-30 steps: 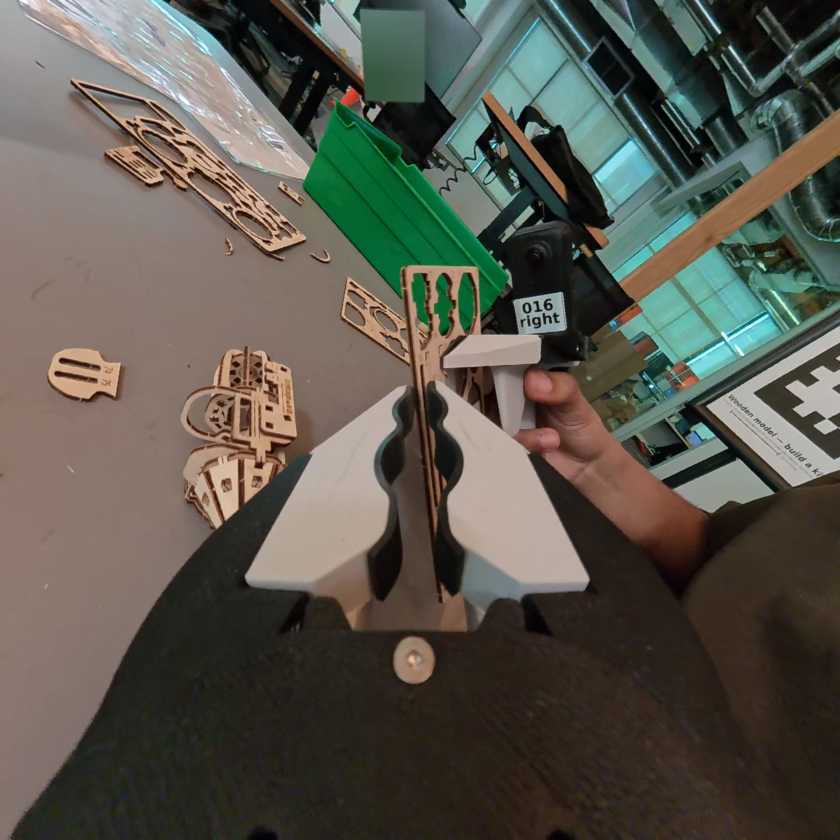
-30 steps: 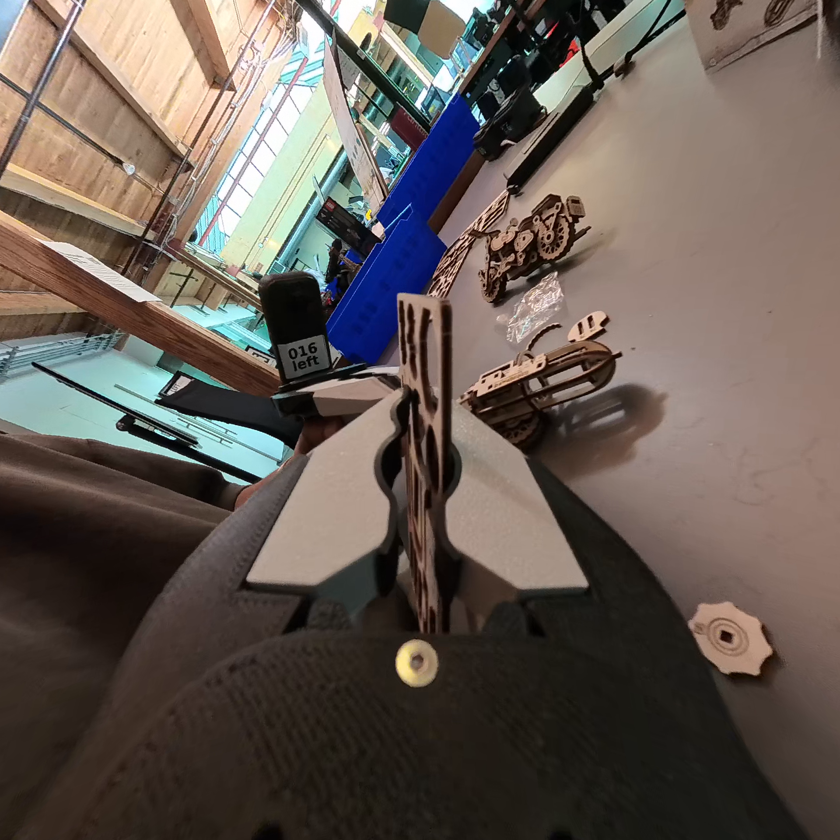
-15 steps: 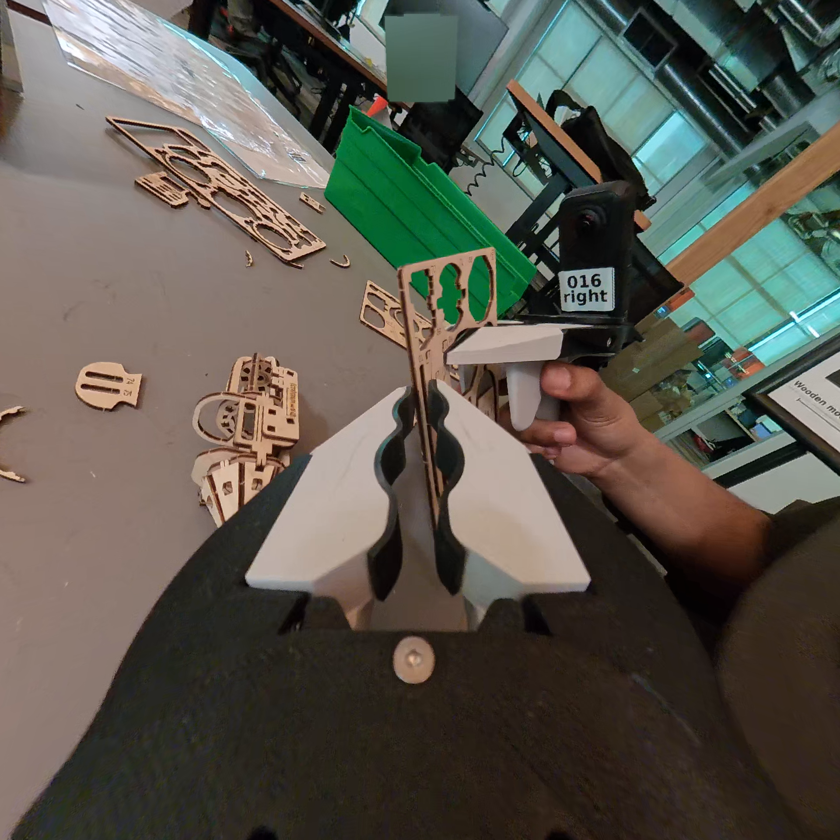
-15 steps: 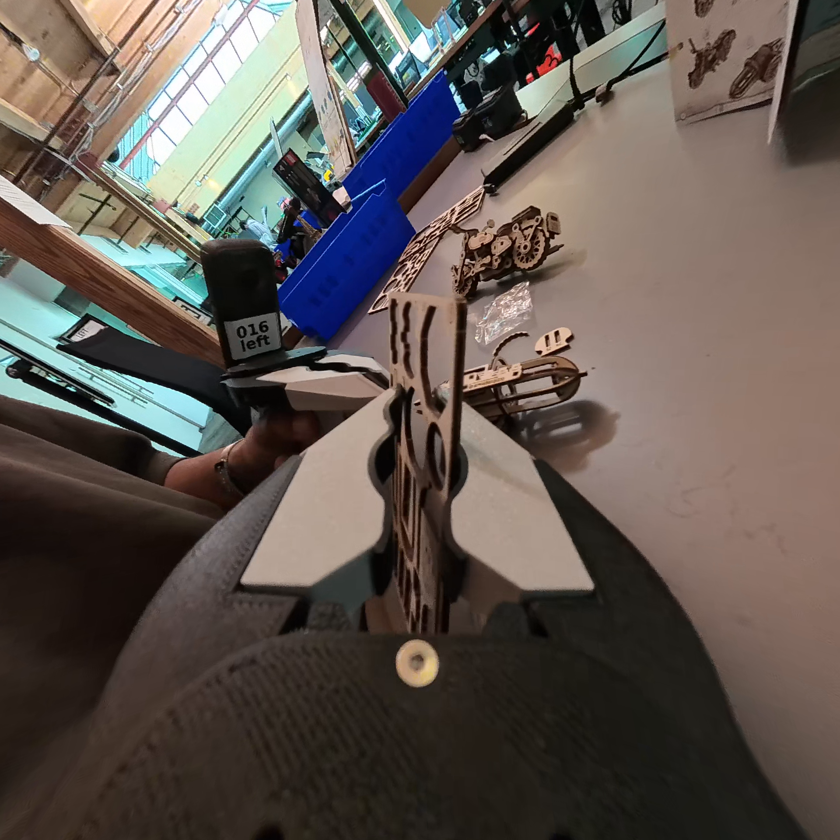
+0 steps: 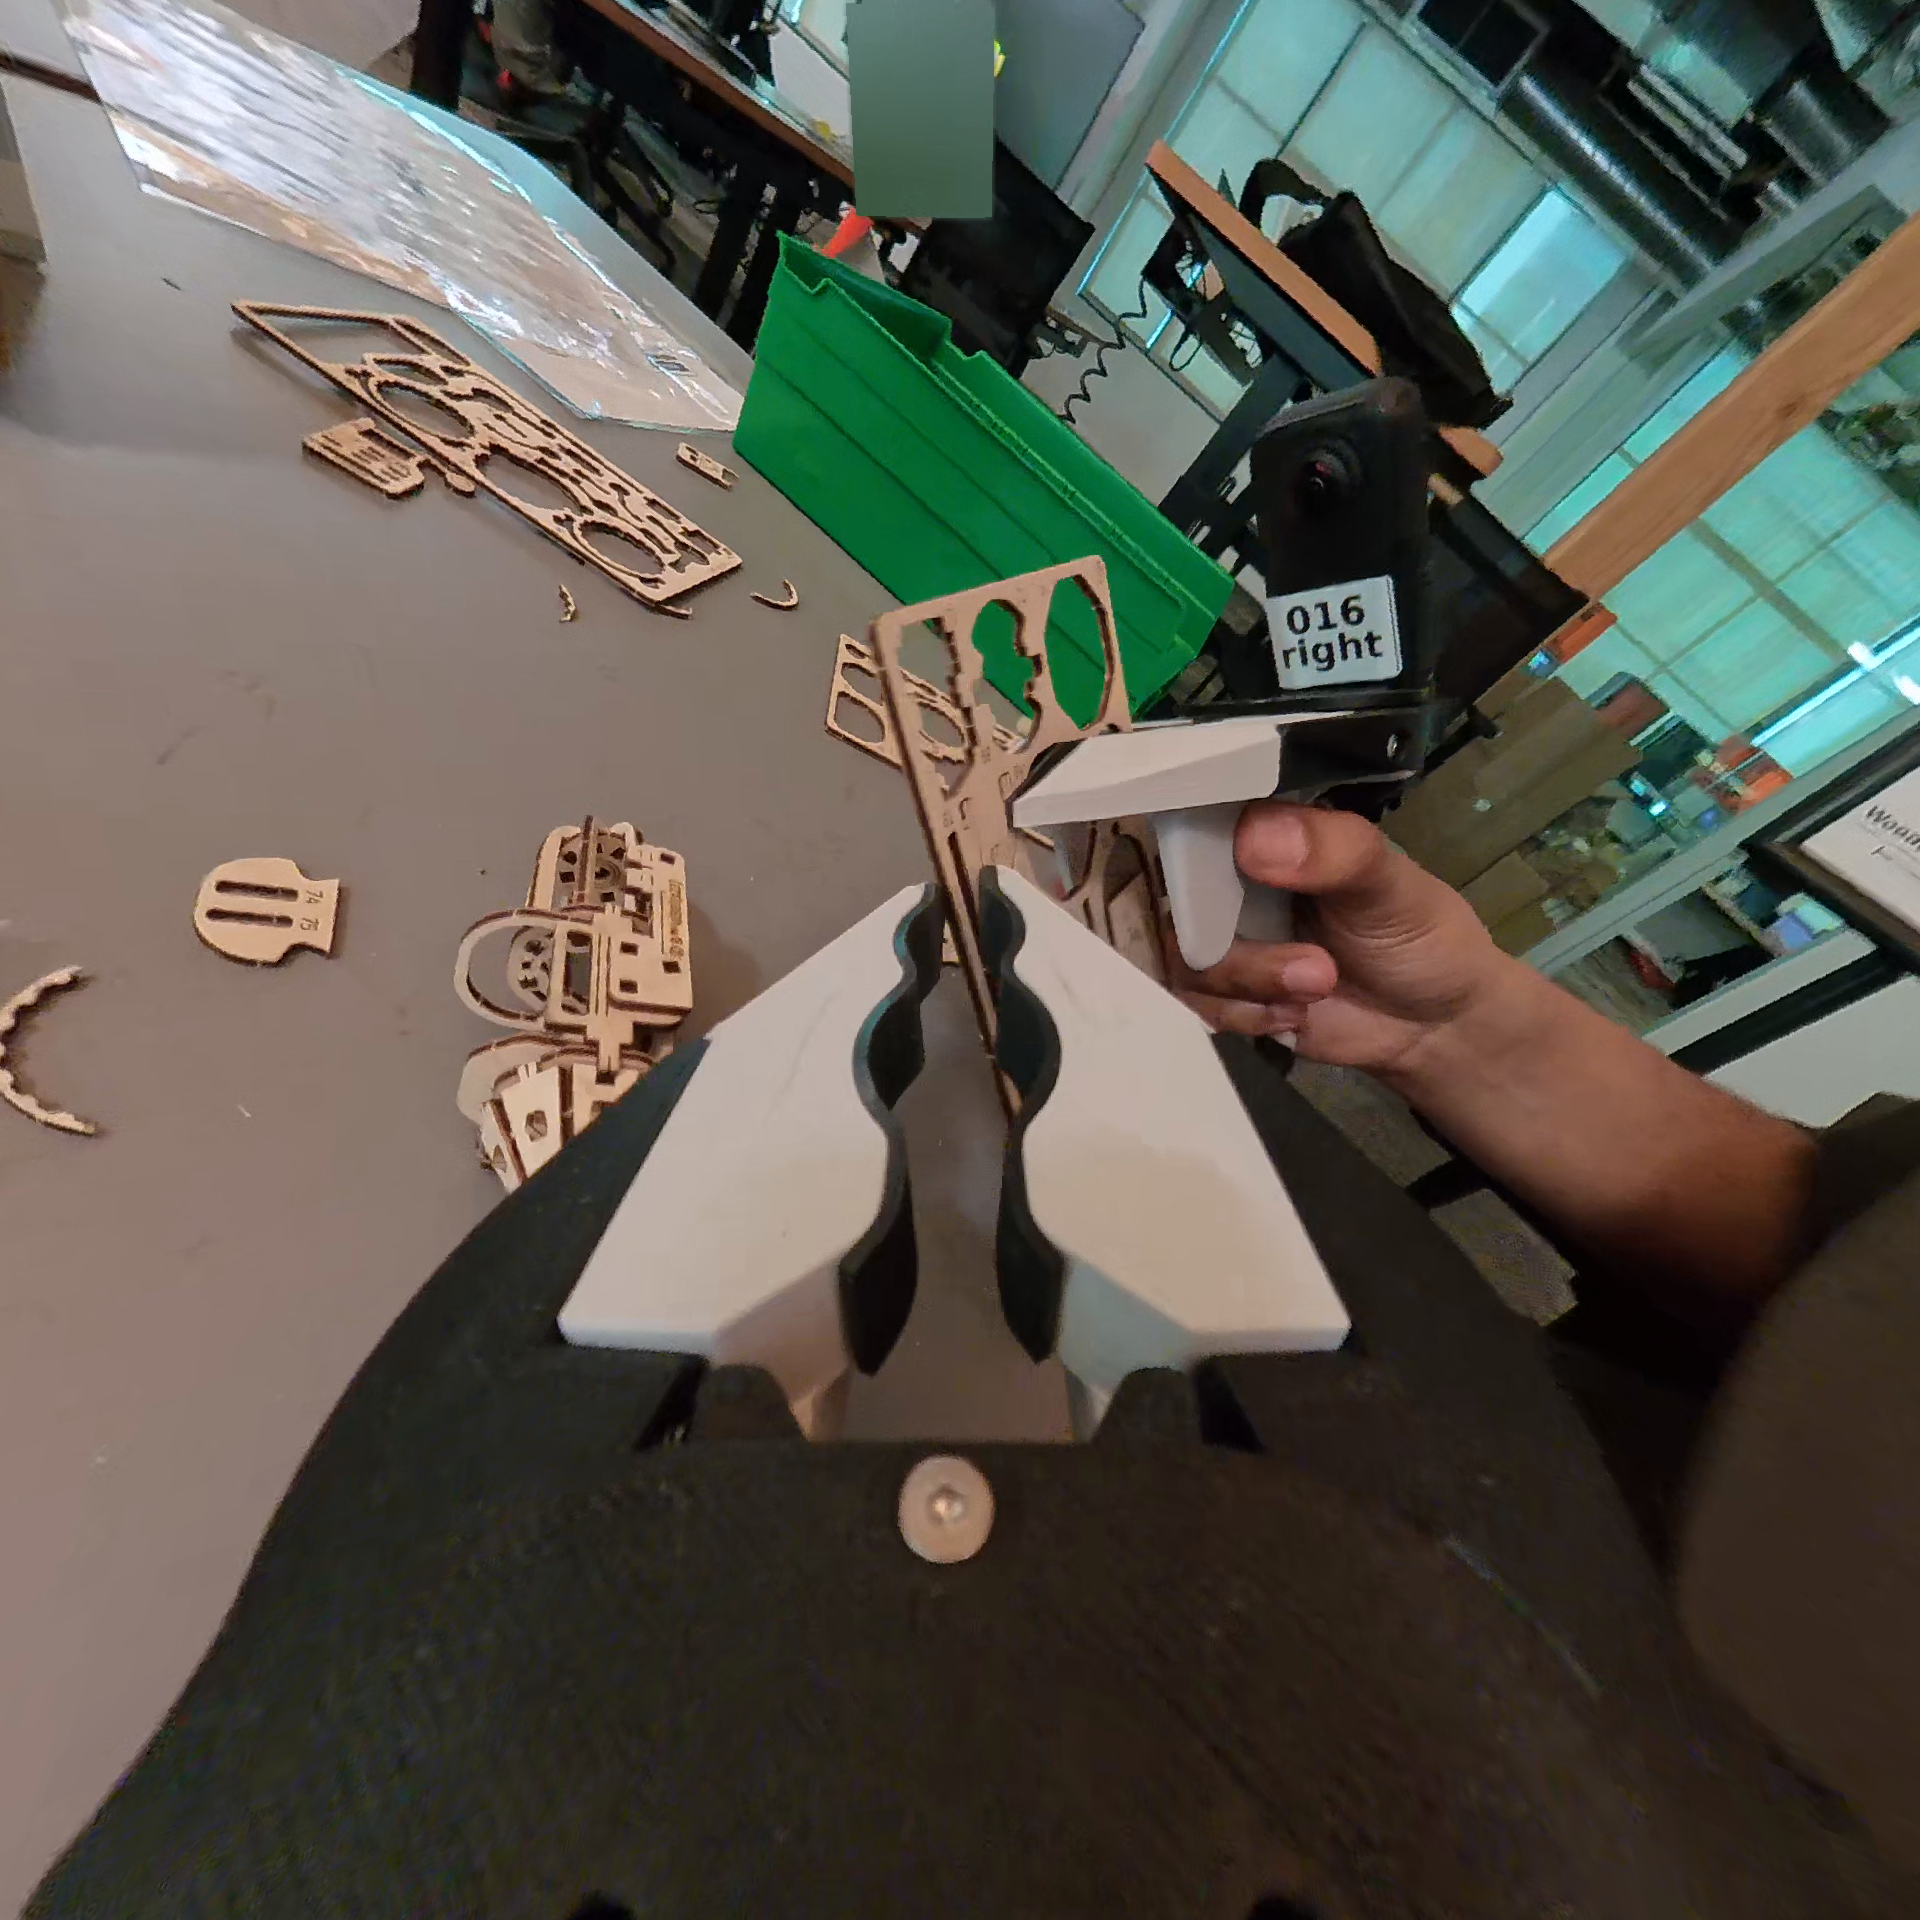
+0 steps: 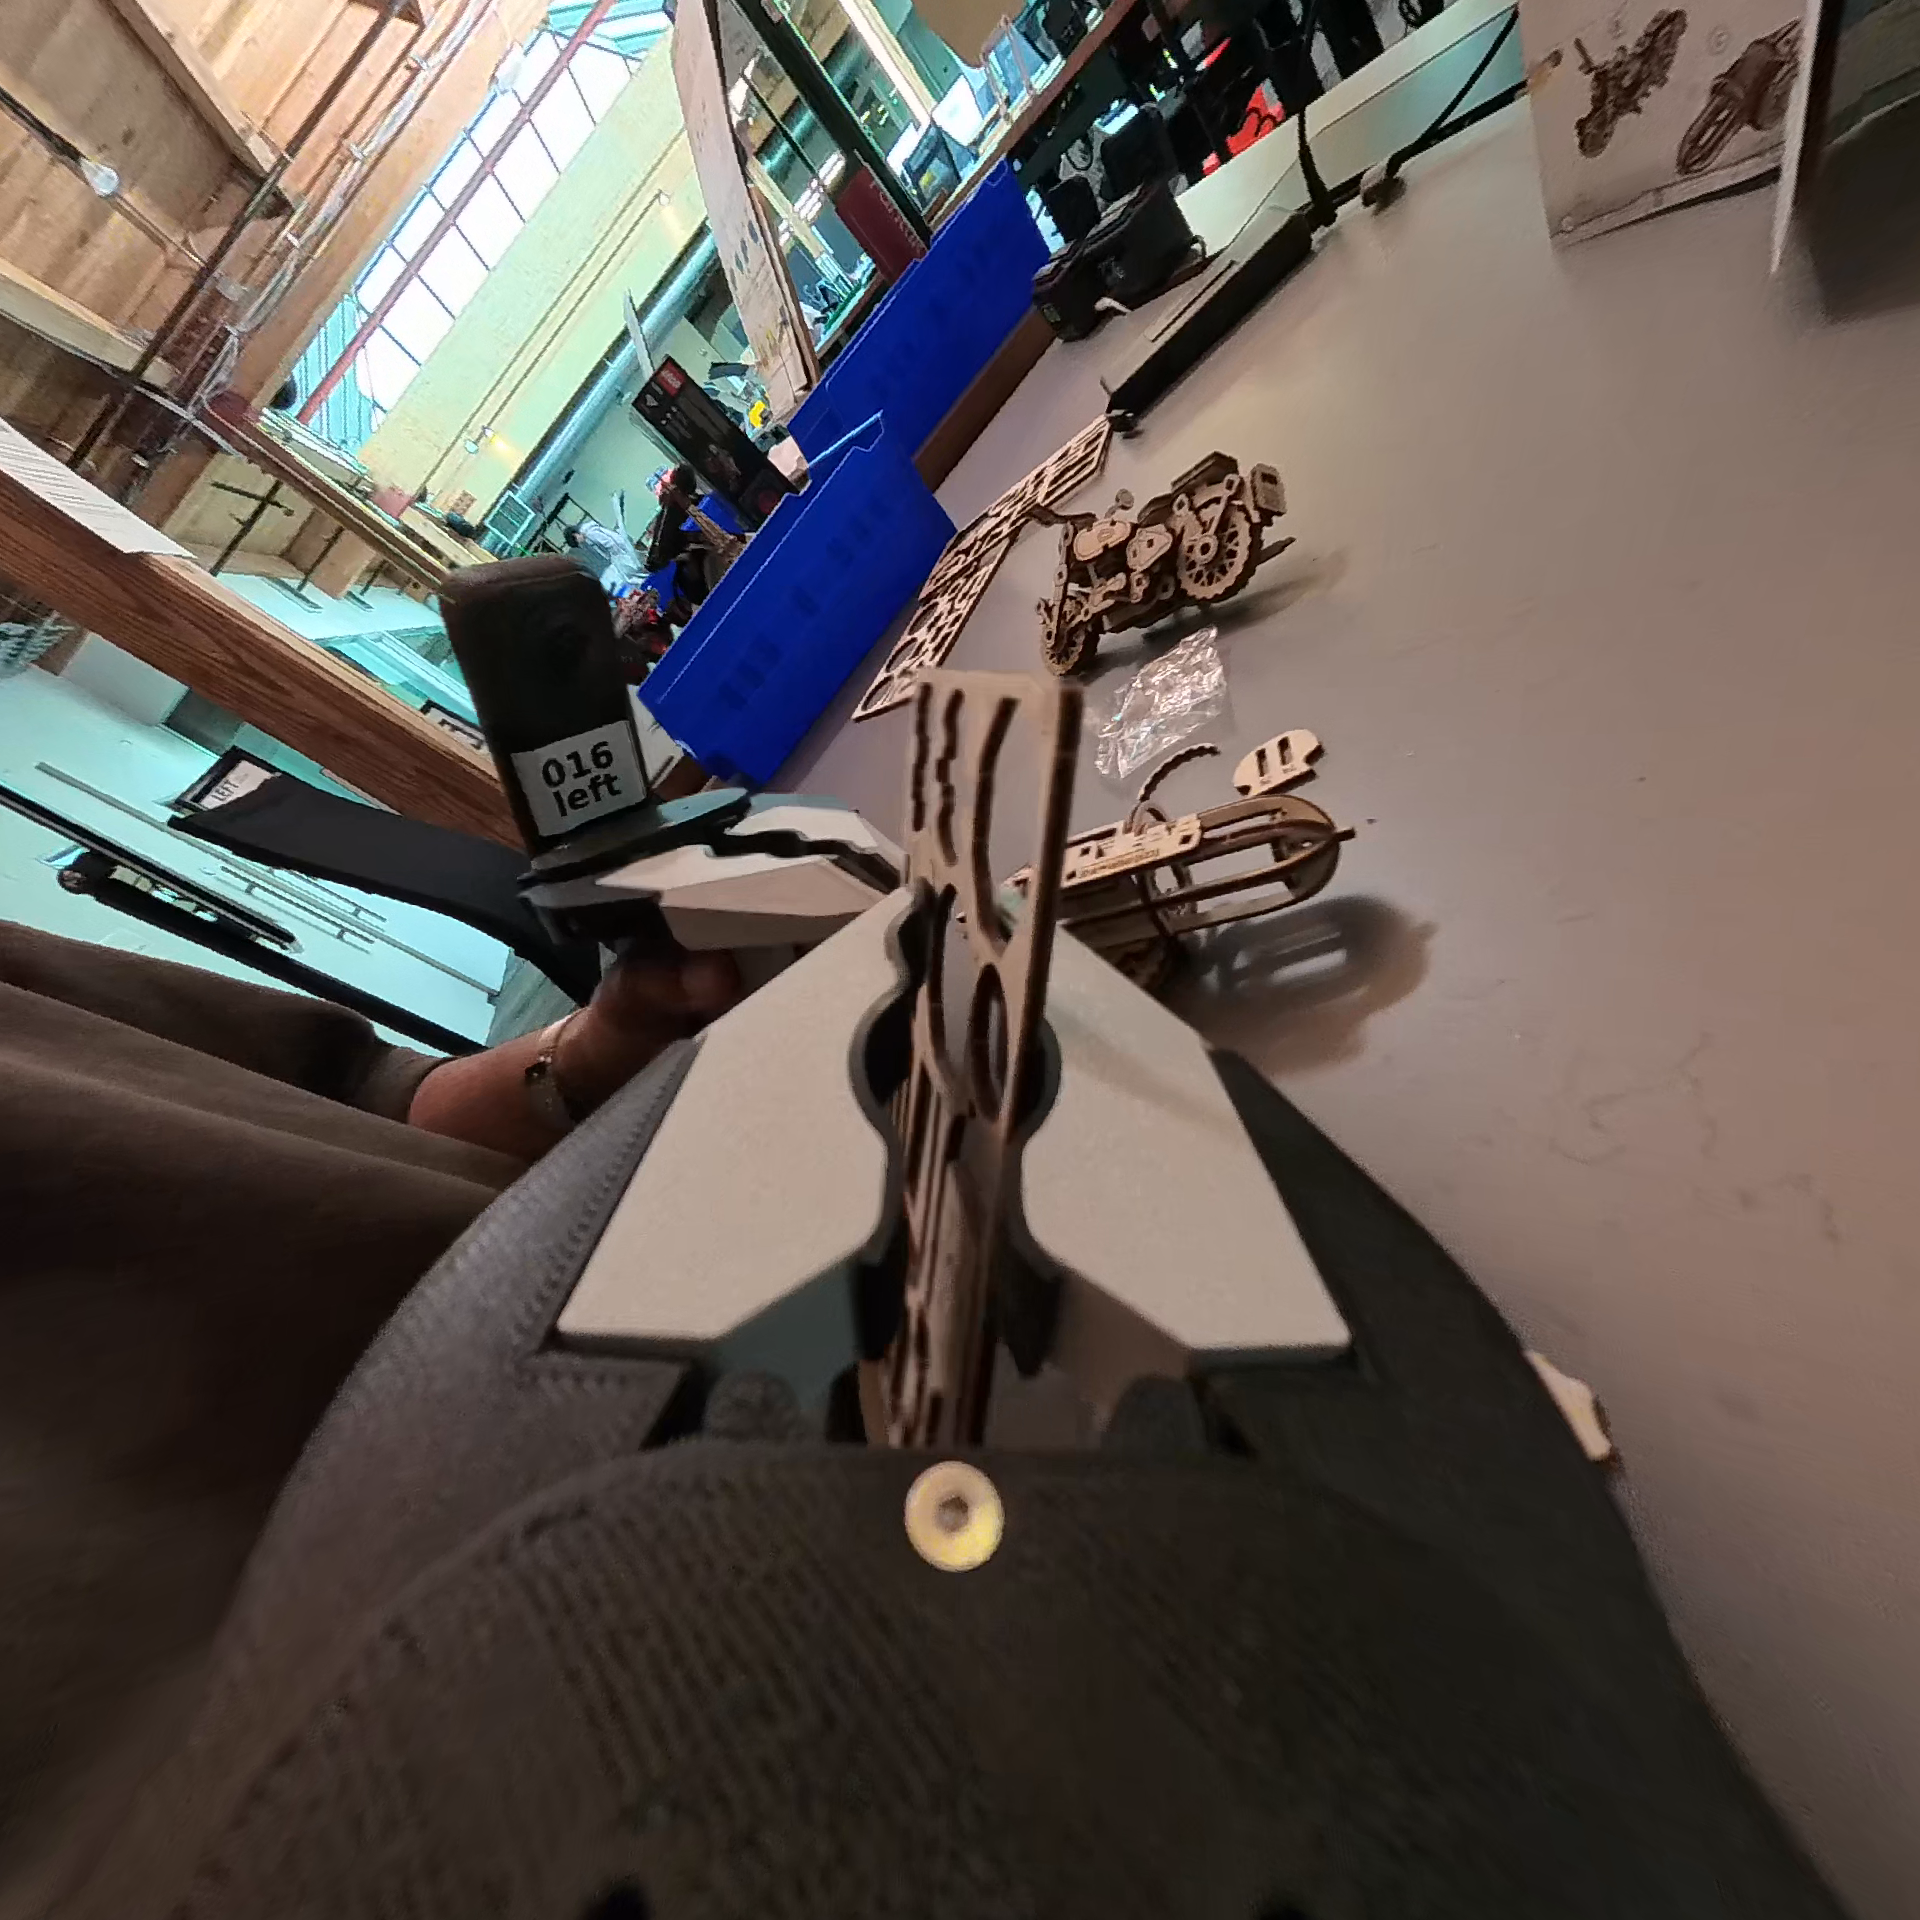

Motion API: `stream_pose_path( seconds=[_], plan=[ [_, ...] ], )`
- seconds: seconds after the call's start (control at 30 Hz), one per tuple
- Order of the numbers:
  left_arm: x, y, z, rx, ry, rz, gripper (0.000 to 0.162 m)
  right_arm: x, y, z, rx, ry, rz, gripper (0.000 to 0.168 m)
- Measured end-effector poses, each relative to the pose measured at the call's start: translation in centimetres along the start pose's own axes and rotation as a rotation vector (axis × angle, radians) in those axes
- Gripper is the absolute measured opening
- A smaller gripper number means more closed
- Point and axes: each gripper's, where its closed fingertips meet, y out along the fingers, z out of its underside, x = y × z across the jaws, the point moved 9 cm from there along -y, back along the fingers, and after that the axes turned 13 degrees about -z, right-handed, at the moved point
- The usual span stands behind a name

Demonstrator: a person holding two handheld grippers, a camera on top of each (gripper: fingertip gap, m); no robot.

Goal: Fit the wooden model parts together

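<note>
A thin laser-cut wooden sheet with cut-out holes is held in the air by both grippers. My left gripper is shut on its lower edge; the sheet leans left between the dark pads. The right gripper clamps it from the right side, held by a hand. In the right wrist view my right gripper is shut on the same sheet, which stands edge-up through the jaws. The left gripper shows just behind it. A partly built wooden model lies on the grey table, also seen from the right.
A green bin and an emptied part sheet lie beyond. Small loose parts and a toothed arc lie left. A finished wooden motorcycle, a plastic bag and blue bins lie farther off. My left and right fingertips are right by each other.
Both grippers keep their hold on the sheet. The sheet has turned, so more of its face shows in the left wrist view, and it leans more to the left.
</note>
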Motion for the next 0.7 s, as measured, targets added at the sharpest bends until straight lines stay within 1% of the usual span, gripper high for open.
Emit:
stream_pose_path(
  seconds=[0.1,0.27,0.47,0.6,0.7],
  plan=[
    [-0.09,0.03,0.06,-0.009,0.084,-0.016,0.007,0.24,0.18,0.00,0.009,-0.021,0.007,0.004],
    [-0.15,0.00,0.05,-0.016,0.079,-0.009,0.007,0.74,0.27,-0.17,0.027,-0.073,0.022,0.002],
    [-0.05,-0.01,0.02,-0.011,0.084,-0.004,0.008,0.98,0.40,-0.18,0.028,-0.081,0.027,0.001],
    [0.08,-0.25,-0.34,-0.042,0.001,0.021,0.010,0.98,0.41,-0.22,0.000,-0.043,-0.015,0.001],
    [0.16,-0.26,-0.37,-0.048,-0.032,0.034,0.016,1.01,0.79,0.02,0.003,-0.025,-0.036,0.001]
  ],
)
